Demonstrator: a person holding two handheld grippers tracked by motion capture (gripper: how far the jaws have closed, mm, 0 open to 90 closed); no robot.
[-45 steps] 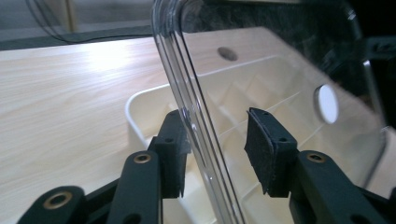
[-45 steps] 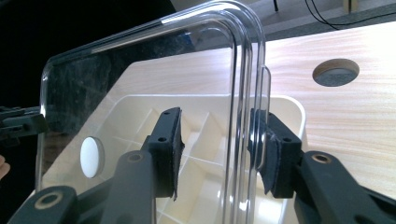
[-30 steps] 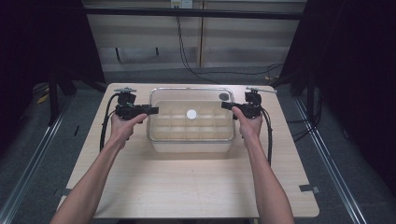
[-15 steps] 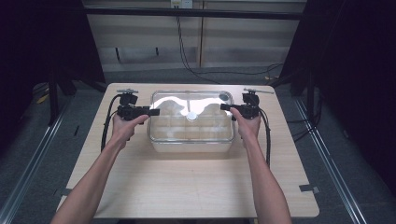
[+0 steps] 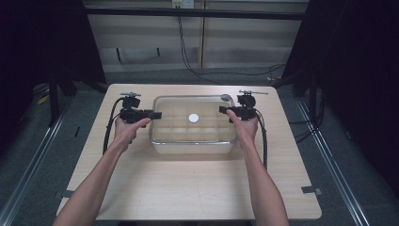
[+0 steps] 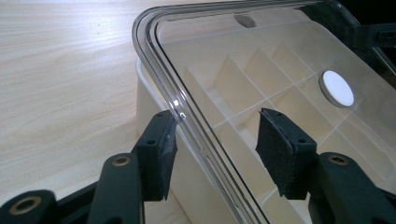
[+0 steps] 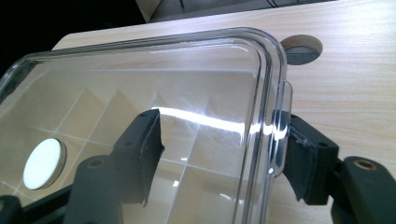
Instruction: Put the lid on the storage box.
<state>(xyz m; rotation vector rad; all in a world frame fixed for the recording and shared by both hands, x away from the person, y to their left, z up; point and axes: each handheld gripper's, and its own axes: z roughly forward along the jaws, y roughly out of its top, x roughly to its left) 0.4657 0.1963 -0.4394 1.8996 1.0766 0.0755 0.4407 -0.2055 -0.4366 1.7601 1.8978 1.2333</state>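
Clear lid (image 5: 194, 117) lies on the divided box (image 5: 193, 143), mid-table (image 5: 188, 188). Left gripper (image 5: 155, 114) straddles the lid's left rim, right gripper (image 5: 223, 110) its right rim. Both sets of jaws have just been opening, pads apart, lid edge between them unclamped.

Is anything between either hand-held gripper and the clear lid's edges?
Nothing visible. The left hand-held gripper straddles the clear lid rim, jaws just opened; the right hand-held gripper straddles the opposite rim likewise. The lid sits on the divided box.
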